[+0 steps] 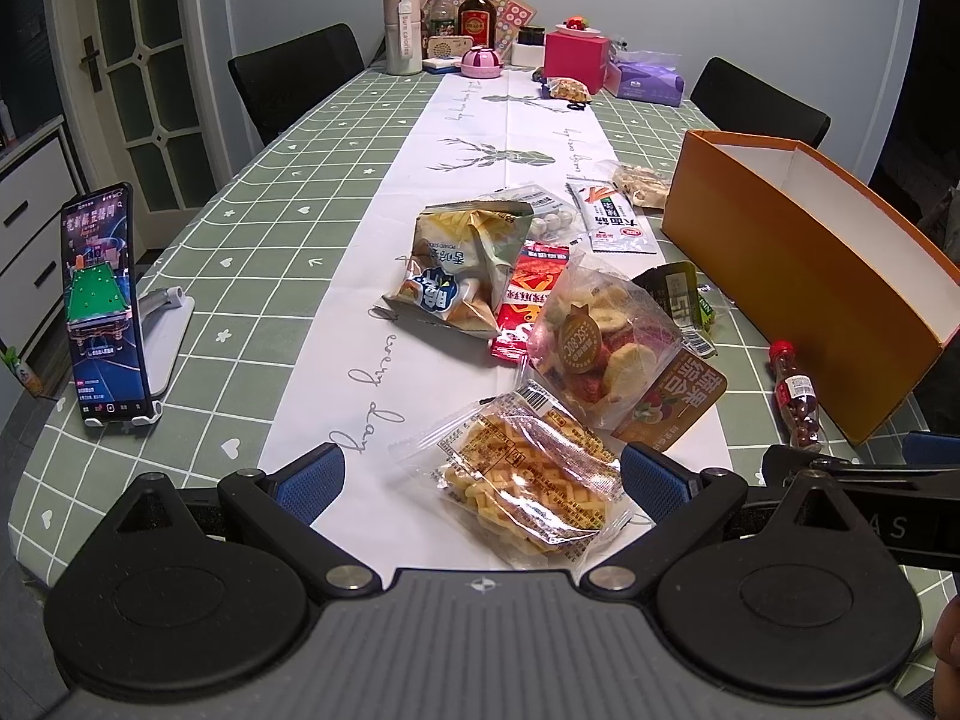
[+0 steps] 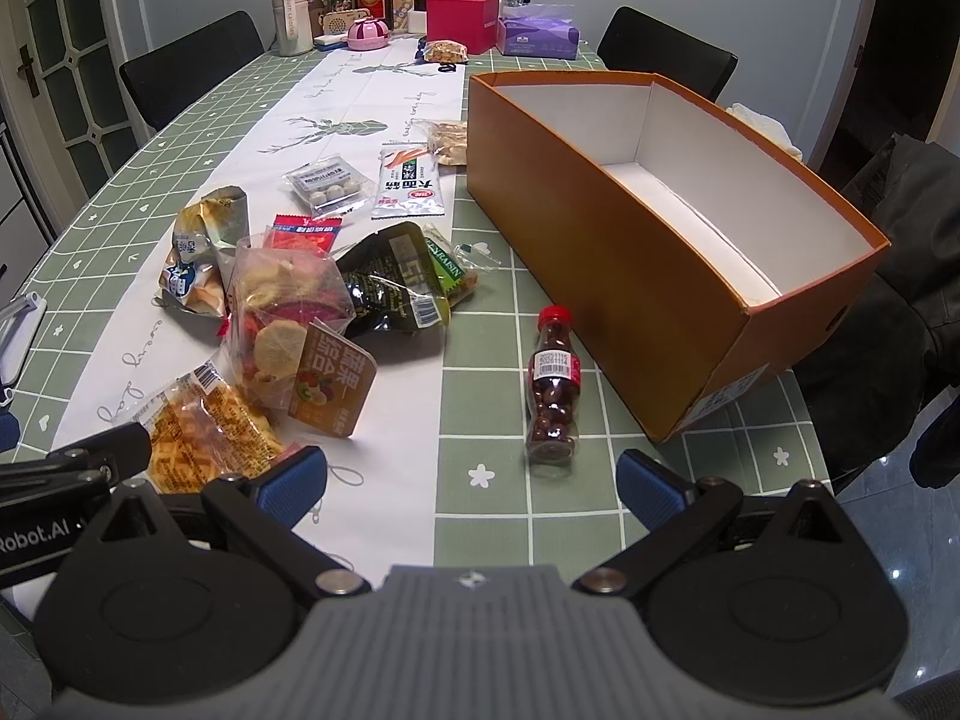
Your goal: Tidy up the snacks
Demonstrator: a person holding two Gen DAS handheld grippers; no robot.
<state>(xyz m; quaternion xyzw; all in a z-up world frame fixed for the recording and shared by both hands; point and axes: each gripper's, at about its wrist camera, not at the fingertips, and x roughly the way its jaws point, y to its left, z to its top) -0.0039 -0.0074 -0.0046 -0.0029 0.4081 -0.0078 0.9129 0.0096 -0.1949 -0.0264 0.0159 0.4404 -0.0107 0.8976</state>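
Note:
Several snack packets lie on the table runner. A clear waffle packet (image 1: 528,489) lies between the open fingers of my left gripper (image 1: 483,480); I cannot tell if they touch it. Beyond it are a dried-fruit bag (image 1: 618,348), a chip bag (image 1: 462,264) and a red packet (image 1: 531,294). An open orange box (image 2: 630,264), empty inside, stands to the right. A small bottle of chocolate beans (image 2: 552,390) lies beside the box, just ahead of my open, empty right gripper (image 2: 471,483). The waffle packet (image 2: 204,426) and dried-fruit bag (image 2: 288,330) also show in the right wrist view.
A phone on a stand (image 1: 102,306) is at the left table edge. Bottles, a pink box (image 1: 576,57) and a tissue pack (image 2: 537,33) crowd the far end. Black chairs (image 1: 294,78) stand around the table. More packets (image 2: 411,183) lie near the box.

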